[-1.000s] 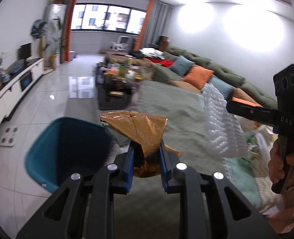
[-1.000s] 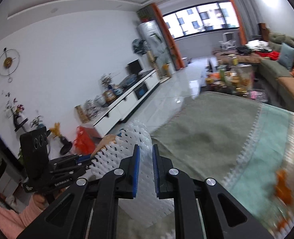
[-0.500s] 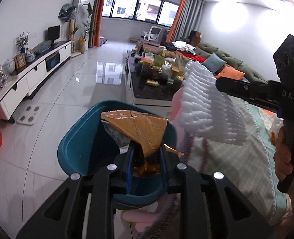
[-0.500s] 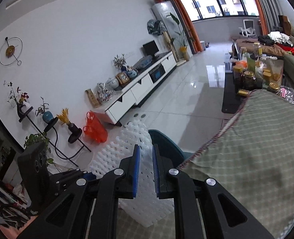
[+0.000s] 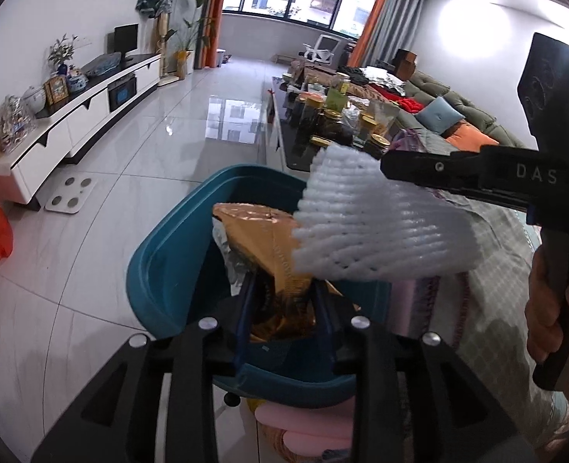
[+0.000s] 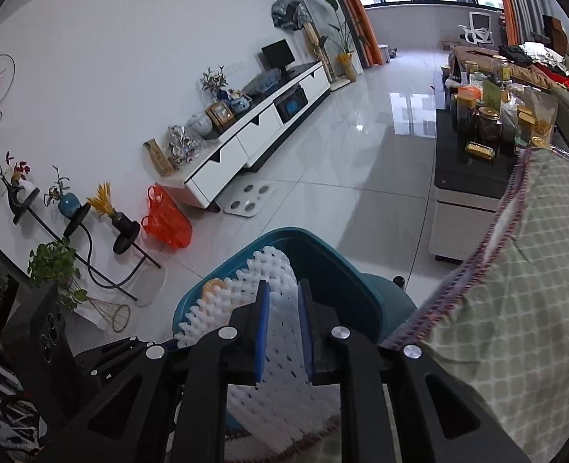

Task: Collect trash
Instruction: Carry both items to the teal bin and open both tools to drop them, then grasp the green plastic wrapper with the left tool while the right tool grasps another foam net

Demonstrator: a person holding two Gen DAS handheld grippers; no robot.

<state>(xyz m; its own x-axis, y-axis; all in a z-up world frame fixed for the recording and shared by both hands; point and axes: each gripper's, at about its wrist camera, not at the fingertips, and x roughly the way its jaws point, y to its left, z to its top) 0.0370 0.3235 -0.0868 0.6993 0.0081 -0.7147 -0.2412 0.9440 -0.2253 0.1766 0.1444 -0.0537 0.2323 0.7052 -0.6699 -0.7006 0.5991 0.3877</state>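
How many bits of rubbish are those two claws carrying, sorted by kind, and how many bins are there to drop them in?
Gold foil wrapper: 1, between the left claw's opening fingers, over the bin.
White foam net sleeve: 1, between the right claw's opening fingers, over the bin.
Teal bin: 1.
Total: 3 things, 2 of them rubbish.

My left wrist camera looks steeply down along its fingers, close over the teal bin (image 5: pixel 161 270) at lower centre, the window far at the top. My right wrist camera tilts down likewise, the same bin (image 6: pixel 334 266) at lower centre. Both views share the bin, the white TV cabinet (image 5: pixel 72 131) and the floor.
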